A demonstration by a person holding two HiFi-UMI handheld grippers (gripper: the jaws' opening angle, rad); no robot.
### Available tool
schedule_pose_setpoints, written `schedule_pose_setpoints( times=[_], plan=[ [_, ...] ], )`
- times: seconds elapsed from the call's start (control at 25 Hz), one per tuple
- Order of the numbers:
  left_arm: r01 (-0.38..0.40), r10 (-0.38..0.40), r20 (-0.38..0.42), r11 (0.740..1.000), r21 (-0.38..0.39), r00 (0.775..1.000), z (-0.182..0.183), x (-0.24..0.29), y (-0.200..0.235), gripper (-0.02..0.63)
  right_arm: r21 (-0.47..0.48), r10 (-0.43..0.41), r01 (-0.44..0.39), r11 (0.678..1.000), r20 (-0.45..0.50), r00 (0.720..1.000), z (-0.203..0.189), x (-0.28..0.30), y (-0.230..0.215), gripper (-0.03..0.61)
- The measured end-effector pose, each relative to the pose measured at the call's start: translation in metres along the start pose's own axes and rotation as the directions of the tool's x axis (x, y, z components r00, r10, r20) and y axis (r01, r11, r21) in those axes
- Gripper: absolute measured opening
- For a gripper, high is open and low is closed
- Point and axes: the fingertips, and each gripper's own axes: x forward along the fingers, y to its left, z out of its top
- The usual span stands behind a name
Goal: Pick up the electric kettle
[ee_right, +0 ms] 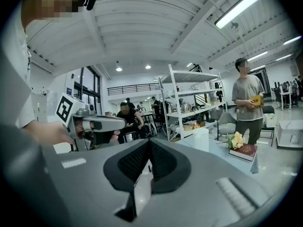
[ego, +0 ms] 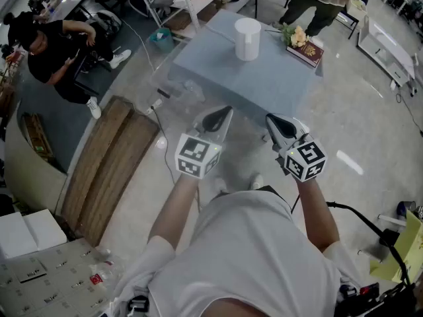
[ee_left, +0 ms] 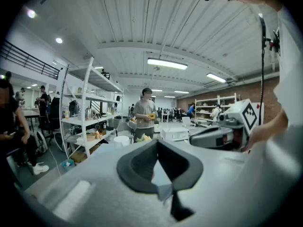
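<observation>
While both are hanging shut and empty mid-frame, the left tongs (ego: pixel 227 112) and right tongs (ego: pixel 271 119) are sitting well short of the white electric kettle (ego: pixel 248 38), which is standing upright on the counter (ego: pixel 264 84), upper centre. It's looking smooth, rigid and probably slippery. No handle is showing, so I'm favouring a squeeze across the body.

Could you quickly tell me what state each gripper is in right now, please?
Left grey gripper: closed, holding nothing.
Right grey gripper: closed, holding nothing.
</observation>
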Motion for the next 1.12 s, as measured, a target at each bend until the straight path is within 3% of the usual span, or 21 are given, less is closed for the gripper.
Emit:
schedule_pose_setpoints(
  times=[0.64,1.12],
  plan=[
    [-0.008,0.008,-0.015,1.000,-0.010,1.000,-0.005,0.013,-0.012,0.003,0.010,0.028,-0.028,1.000,-0.005,1.000,-0.006,-0.008,-0.011,0.005],
    [-0.068,0.068,-0.021,0.997,-0.026,0.997,-0.011,0.033,-0.029,0.003,-0.021,0.076,-0.075,0.997,0.024,0.997,-0.012,-0.033,-0.033,0.009]
  ],
)
